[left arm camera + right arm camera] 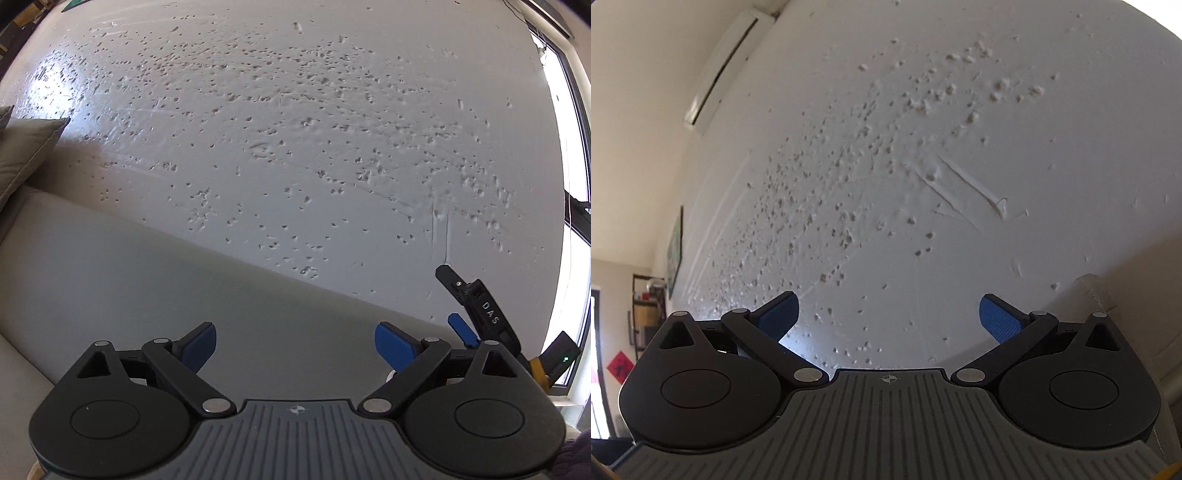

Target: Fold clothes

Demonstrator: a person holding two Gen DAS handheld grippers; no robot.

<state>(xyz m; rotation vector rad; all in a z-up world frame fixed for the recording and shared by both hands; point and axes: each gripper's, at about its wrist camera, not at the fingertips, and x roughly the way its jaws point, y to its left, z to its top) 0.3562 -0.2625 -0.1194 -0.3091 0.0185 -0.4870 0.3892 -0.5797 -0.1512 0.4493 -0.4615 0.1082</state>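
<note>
The left gripper (295,345) spreads its blue-padded black fingers (201,345) wide, with nothing between them. Just beyond lies the pale beige sofa back (147,277), and a tan cushion (26,155) sits far left. The right gripper (889,317) is likewise wide apart and empty, angled up at the pitted white plaster wall (923,166). It also shows at the right of the left view. No clothes are visible in either view.
</note>
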